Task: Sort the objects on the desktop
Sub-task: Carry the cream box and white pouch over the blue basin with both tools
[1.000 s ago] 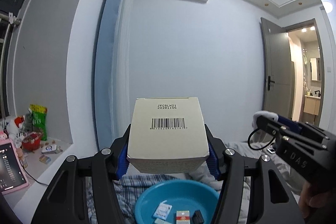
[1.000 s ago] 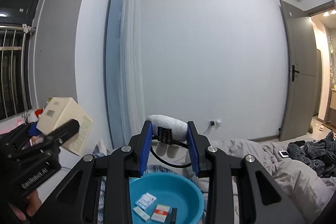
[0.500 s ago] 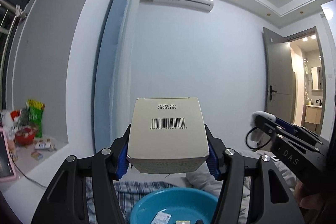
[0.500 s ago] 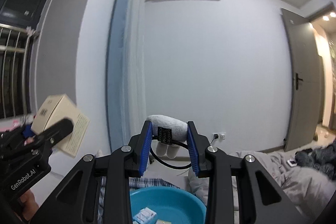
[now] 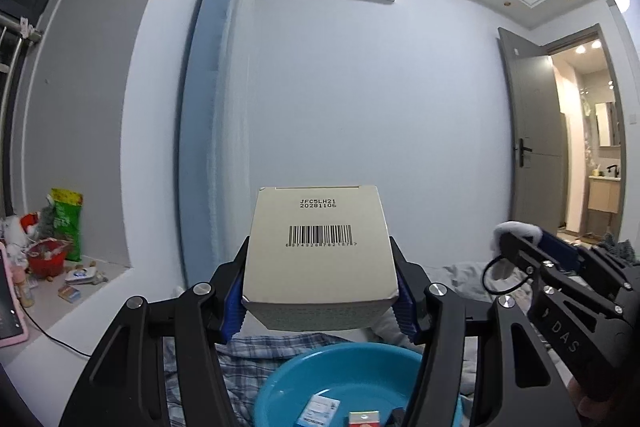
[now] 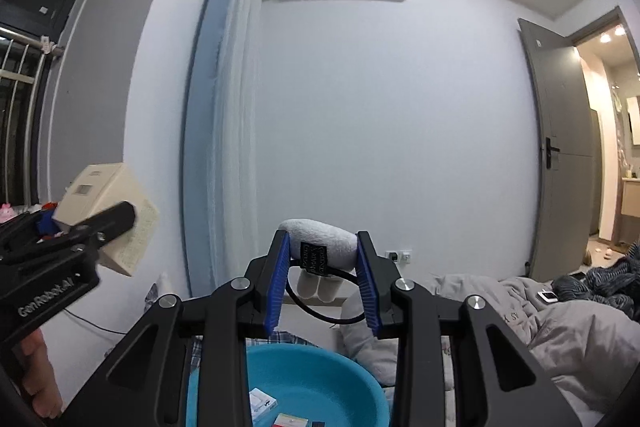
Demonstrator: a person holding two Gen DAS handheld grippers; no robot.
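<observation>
The left gripper (image 5: 320,301) is clamped on a cream cardboard box (image 5: 320,259), its blue pads (image 5: 233,301) pressing the box's two sides with the jaws standing fairly wide around it. The box faces up with a barcode and a printed code on its top, and it is held level in the air above the near rim of a blue plastic basin (image 5: 280,383). In the right wrist view the same box (image 6: 108,211) shows at the far left, tilted by the lens, with a bare hand (image 6: 38,379) below the gripper's black body.

The right gripper (image 6: 324,283) is closed narrowly on a small grey fleecy item (image 6: 320,241) with a black label and a black cord loop (image 6: 320,307) hanging beneath it; the blue pads touch it on both sides. It hangs above the far edge of the basin (image 6: 352,379). Inside the basin lie a few small packets: a white and blue one (image 6: 262,403) and a red and white one (image 6: 290,419).

The basin rests on checked cloth (image 5: 248,351) on a bed, with a grey duvet (image 6: 560,339) to the right. A phone (image 6: 547,295) lies on the duvet farther off.
</observation>
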